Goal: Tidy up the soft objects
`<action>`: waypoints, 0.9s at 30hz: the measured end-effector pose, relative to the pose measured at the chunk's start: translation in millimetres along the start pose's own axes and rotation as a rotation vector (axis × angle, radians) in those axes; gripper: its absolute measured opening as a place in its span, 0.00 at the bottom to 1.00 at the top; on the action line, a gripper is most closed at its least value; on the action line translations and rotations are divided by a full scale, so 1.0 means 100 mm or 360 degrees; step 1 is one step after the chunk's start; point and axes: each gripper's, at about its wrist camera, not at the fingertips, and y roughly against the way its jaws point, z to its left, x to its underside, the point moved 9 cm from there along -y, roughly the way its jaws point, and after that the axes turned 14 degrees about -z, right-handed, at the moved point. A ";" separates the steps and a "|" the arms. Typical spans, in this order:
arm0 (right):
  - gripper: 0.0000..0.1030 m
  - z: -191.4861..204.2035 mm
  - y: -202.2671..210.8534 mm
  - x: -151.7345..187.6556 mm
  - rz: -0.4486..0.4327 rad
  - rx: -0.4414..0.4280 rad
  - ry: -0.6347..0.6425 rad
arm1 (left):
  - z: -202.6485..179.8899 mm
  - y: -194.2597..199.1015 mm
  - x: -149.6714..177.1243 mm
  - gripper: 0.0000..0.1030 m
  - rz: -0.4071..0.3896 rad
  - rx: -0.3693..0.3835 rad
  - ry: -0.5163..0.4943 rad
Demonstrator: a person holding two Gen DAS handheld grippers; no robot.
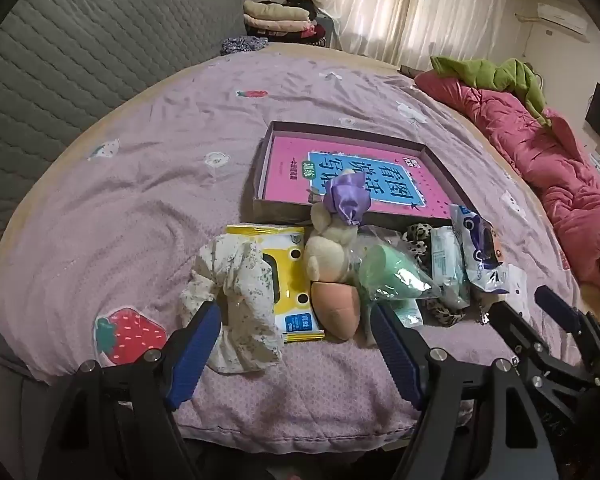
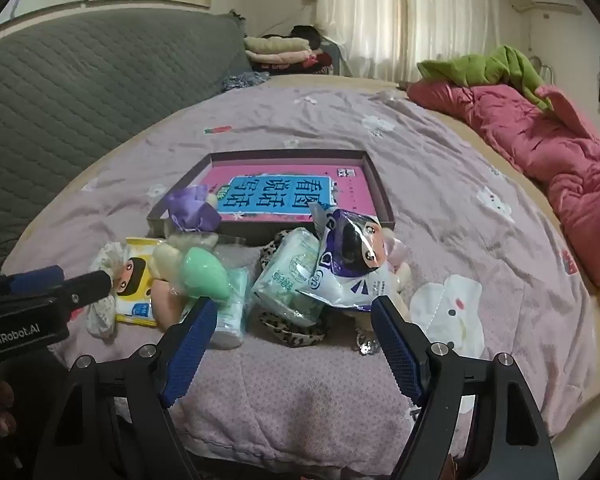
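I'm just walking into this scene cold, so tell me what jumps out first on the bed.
A jumble of soft things lies in a row on the lilac bedspread, just ahead of both open grippers: a floral cloth, a yellow pack, a mint-green sponge, tissue packs. Behind it sits a shallow box with a bright pink book inside. A pink quilt is heaped along the right edge.

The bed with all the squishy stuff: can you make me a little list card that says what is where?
place: purple quilt on a bed
box: shallow open box behind the pile, pink book lying inside
pile: floral cloth, yellow wipes pack, cream plush toy with purple bow, green sponge, leopard-print band, blue-and-white packet
left gripper: open, holding nothing
right gripper: open, holding nothing
in the box so far: none of the soft things
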 end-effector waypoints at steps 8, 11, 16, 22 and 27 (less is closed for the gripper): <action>0.78 -0.03 0.03 -0.02 -0.0022 0.0010 -0.0035 | -0.01 0.01 0.01 0.74 -0.0027 -0.0010 -0.0020; 0.78 -0.05 0.00 -0.03 -0.0005 -0.0001 -0.0061 | 0.00 0.00 0.03 0.74 -0.0024 -0.0014 -0.0031; 0.78 -0.03 0.03 -0.04 -0.0011 -0.0012 -0.0047 | -0.04 0.02 0.03 0.74 -0.0023 -0.0018 -0.0034; 0.78 0.00 0.04 -0.04 -0.0020 -0.0018 -0.0031 | -0.03 0.03 0.02 0.74 -0.0032 -0.0022 -0.0035; 0.78 0.00 0.05 -0.05 -0.0024 -0.0020 -0.0031 | -0.03 0.03 0.00 0.74 -0.0034 -0.0018 -0.0035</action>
